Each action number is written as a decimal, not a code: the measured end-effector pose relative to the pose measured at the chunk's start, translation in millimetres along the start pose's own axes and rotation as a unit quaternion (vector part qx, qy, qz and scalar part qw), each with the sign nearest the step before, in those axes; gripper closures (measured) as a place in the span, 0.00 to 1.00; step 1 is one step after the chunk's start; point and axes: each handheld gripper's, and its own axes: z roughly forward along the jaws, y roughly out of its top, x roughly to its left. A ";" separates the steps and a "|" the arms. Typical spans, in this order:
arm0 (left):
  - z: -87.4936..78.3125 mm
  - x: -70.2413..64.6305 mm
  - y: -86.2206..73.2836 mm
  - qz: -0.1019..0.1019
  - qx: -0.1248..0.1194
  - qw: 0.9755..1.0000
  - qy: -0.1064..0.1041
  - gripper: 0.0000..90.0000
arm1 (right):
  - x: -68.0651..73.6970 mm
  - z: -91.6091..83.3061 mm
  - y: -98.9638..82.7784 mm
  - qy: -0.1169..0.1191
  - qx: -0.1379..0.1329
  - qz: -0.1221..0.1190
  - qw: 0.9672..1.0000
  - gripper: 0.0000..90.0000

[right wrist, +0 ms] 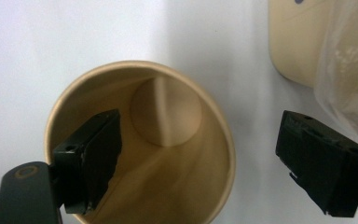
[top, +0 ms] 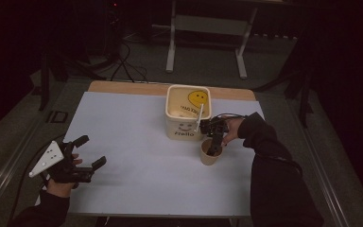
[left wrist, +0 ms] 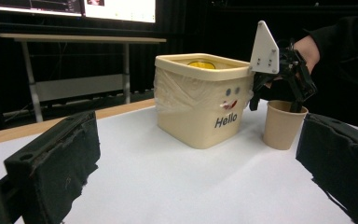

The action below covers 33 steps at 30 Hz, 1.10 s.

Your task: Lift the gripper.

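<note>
A tan paper cup (top: 211, 155) stands upright on the white table (top: 137, 142), just in front of a cream bin (top: 187, 113) with a smiley face and "Hello" on it. My right gripper (top: 212, 147) points straight down over the cup. In the right gripper view the cup (right wrist: 168, 116) is empty, and the gripper (right wrist: 209, 163) is open astride the rim, with one jaw inside the cup and the other outside. My left gripper (top: 93, 151) is open with nothing in it, low over the table's front left. From there it (left wrist: 196, 172) faces the bin (left wrist: 200, 102) and the cup (left wrist: 284, 123).
A clear plastic liner wraps the bin's rim (left wrist: 177, 88). A strip of wood (top: 123, 86) runs along the table's far edge. Beyond it stand a metal table frame (top: 208, 38) and cables on the dark floor (top: 123, 61). The person's right sleeve (top: 274, 175) lies over the table's right front.
</note>
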 end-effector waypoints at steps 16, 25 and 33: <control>-0.2 -0.5 0.3 0.000 -0.001 1.000 -0.008 0.01 | 3.2 -14.6 -1.3 0.006 -0.028 0.005 1.000 0.17; -1.2 -1.3 1.0 0.004 -0.003 1.000 -0.012 0.01 | 7.1 -32.8 -1.4 0.005 -0.021 0.009 1.000 0.17; -0.9 -1.0 0.8 0.003 -0.003 1.000 -0.013 0.01 | 11.3 -50.4 0.5 -0.005 -0.022 0.005 1.000 0.17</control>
